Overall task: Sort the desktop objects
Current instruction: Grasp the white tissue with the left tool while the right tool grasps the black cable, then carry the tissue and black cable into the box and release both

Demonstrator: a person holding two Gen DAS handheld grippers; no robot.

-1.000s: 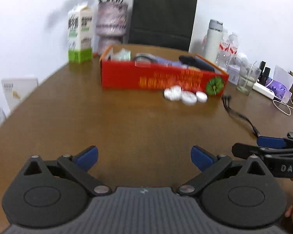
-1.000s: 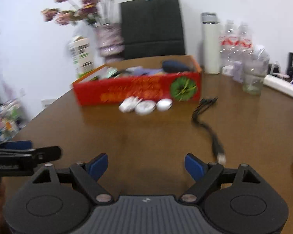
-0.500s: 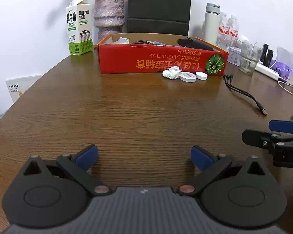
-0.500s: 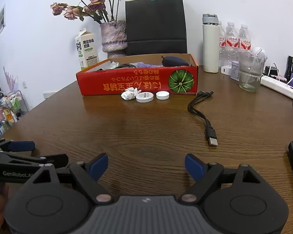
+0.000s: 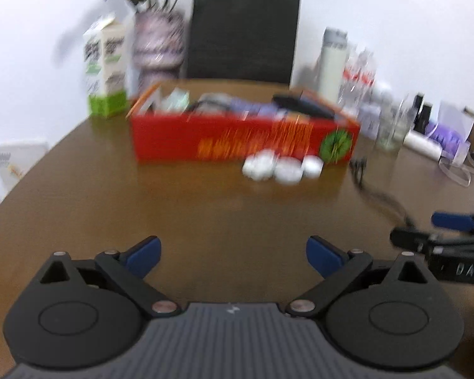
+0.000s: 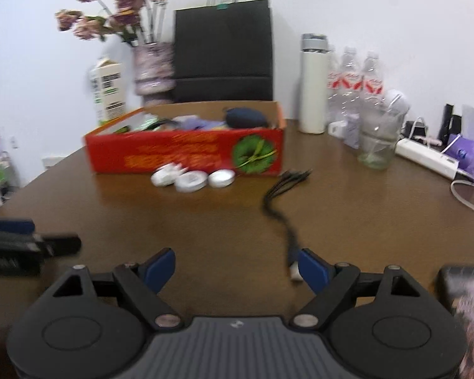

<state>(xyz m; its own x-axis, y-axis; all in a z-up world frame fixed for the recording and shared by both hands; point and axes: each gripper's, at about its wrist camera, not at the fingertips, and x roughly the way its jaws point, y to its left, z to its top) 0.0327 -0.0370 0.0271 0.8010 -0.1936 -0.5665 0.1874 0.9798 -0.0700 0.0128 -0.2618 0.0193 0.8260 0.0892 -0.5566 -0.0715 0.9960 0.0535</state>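
A red cardboard box (image 5: 237,145) holding mixed items stands mid-table, also visible from the right wrist (image 6: 186,154). In front of it lie a crumpled white tissue (image 6: 164,175) and two white round lids (image 6: 191,180). A black USB cable (image 6: 281,208) runs toward me, and its plug lies just beside my right gripper's right finger. My right gripper (image 6: 237,265) hovers low over bare wood; its jaws are closing with nothing between them. My left gripper (image 5: 233,249) stands open and empty over the wood, with the right gripper (image 5: 417,230) at its right.
Behind the box stand a milk carton (image 5: 106,72), a vase of dried flowers (image 6: 153,66) and a black paper bag (image 6: 222,50). At the right are a white thermos (image 6: 312,85), water bottles (image 6: 357,91), a glass (image 6: 376,145), a power strip (image 6: 426,158) and a dark phone-like device (image 6: 461,281).
Both views have turned blurred and tipped, with the box lower in frame. The cable's plug now lies close to my right gripper's right finger. The right jaws have narrowed slightly.
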